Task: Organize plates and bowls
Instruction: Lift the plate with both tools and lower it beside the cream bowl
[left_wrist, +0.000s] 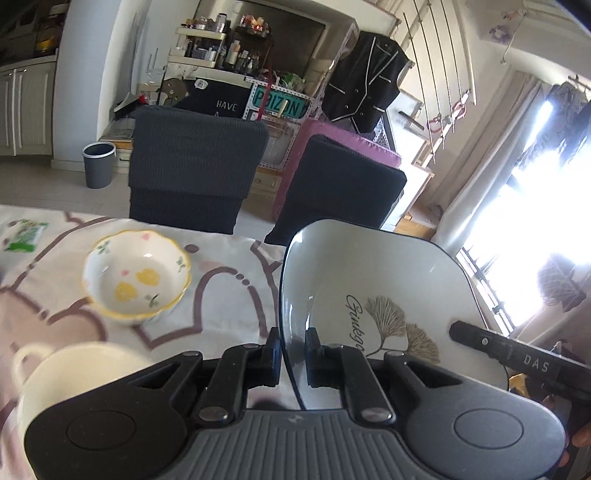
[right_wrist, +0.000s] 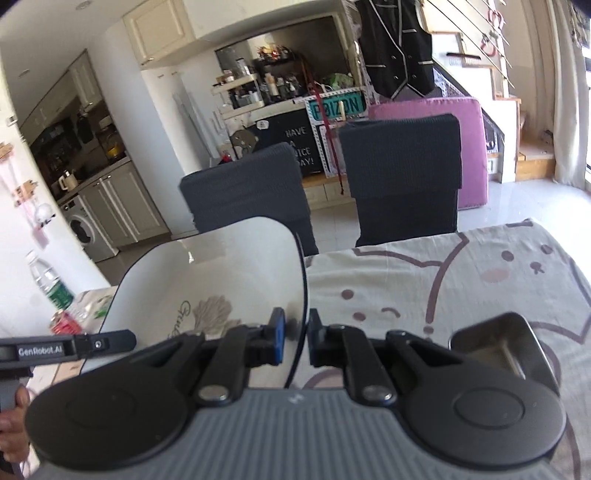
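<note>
Left gripper (left_wrist: 293, 356) and right gripper (right_wrist: 294, 341) each clamp an opposite rim of one white plate (left_wrist: 388, 291), held above the table (right_wrist: 461, 280). Left: two stacked floral bowls (left_wrist: 138, 275), one cream cup (left_wrist: 70, 373). Near right: one steel tray (right_wrist: 506, 350). Far: two dark chairs (left_wrist: 192, 162).

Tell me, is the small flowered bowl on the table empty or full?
Empty. The left wrist view looks into the flowered bowl and shows only its painted inside.

Bare tablecloth (right_wrist: 461, 280) beyond metal tray (right_wrist: 506, 350)
</note>
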